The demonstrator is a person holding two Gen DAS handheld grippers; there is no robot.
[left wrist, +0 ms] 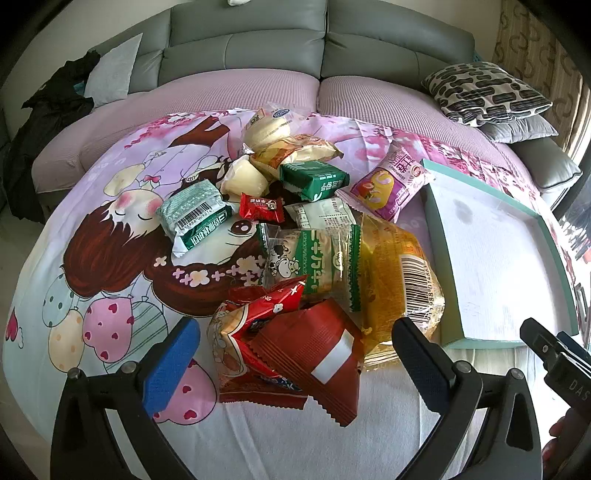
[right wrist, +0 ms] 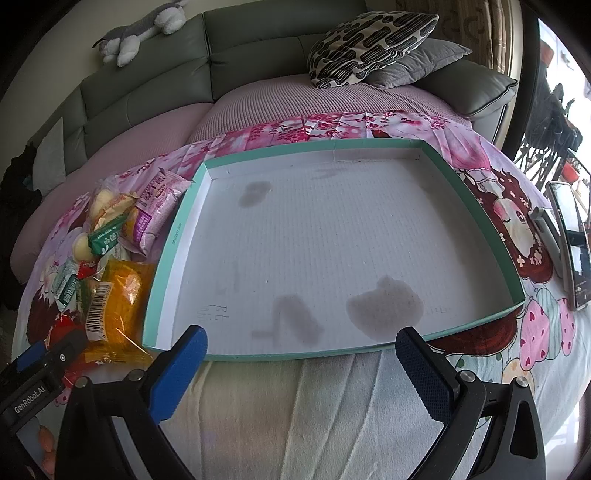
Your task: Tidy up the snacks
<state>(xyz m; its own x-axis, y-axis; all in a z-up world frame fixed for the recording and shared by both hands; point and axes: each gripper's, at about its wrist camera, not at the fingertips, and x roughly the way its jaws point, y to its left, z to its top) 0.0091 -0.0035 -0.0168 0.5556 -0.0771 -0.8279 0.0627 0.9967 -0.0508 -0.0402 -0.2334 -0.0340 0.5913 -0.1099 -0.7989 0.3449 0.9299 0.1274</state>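
Observation:
A heap of wrapped snacks lies on a cartoon-print sheet. Nearest my left gripper (left wrist: 295, 354) is a dark red packet (left wrist: 314, 354), lying between the open fingers without being squeezed. Behind it sit a red-and-clear packet (left wrist: 258, 314), a green-edged milk biscuit packet (left wrist: 314, 258), an orange packet (left wrist: 399, 273), green packets (left wrist: 195, 221), a small red candy (left wrist: 260, 207), a purple packet (left wrist: 391, 184) and pale buns (left wrist: 266, 127). A shallow teal-rimmed tray (right wrist: 476, 206) with a white stained floor holds nothing. My right gripper (right wrist: 301, 362) stands open at its near rim. The orange packet (right wrist: 114, 306) lies left of the tray.
A grey sofa (left wrist: 258, 44) backs the pink cushion. Patterned and grey pillows (right wrist: 369, 44) lie behind the tray. A phone (right wrist: 572, 243) rests at the right edge, dark clothing (left wrist: 55, 107) at far left, a plush toy (right wrist: 140, 29) on the sofa back.

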